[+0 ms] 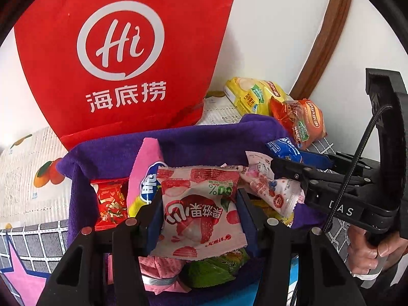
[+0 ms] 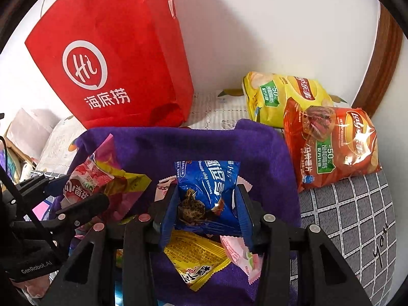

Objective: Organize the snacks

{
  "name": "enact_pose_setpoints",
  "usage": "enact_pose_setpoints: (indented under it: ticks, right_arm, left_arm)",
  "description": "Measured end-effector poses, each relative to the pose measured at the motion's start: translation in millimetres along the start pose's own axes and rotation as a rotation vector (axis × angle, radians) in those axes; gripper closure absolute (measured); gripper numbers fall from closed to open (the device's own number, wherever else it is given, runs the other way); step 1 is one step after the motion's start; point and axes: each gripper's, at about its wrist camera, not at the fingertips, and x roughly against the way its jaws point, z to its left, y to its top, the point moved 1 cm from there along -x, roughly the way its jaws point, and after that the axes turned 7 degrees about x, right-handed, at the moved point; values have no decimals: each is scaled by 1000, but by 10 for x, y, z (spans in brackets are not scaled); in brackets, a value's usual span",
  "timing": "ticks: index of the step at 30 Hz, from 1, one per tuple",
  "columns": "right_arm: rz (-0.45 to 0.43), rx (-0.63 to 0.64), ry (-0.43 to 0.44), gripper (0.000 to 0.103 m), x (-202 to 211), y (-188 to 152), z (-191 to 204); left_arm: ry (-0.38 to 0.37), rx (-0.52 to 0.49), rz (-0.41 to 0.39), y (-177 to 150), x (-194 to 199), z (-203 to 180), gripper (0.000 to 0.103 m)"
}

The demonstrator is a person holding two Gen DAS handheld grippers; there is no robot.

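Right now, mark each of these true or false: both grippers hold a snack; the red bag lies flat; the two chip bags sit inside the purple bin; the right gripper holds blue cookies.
1. Both grippers hold a snack. True: the left gripper grips a lychee packet, the right gripper a cookie packet.
2. The red bag lies flat. False: it stands upright against the wall.
3. The chip bags sit in the purple bin. False: the yellow chips and orange chips lie outside it.
4. The right gripper holds blue cookies. True.
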Motion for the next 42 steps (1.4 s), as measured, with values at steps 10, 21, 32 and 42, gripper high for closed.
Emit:
enact_pose_setpoints:
  ticks: [10, 21, 32, 42]
  right_arm:
    - [41, -26, 46, 44, -74, 8, -77]
    - [-14, -59, 72, 40, 283, 28, -91]
    - [-38, -78, 10, 40, 984, -285, 183]
    - [-51, -120, -54, 24, 1799, -970, 570]
  left_arm:
    - [-21, 11, 9, 20, -15, 33, 50]
    - [-65, 11, -15, 52, 219, -28, 39]
    - [-18, 13, -36, -311, 864, -74, 39]
    - [-1, 25, -94, -929, 1788, -146, 19]
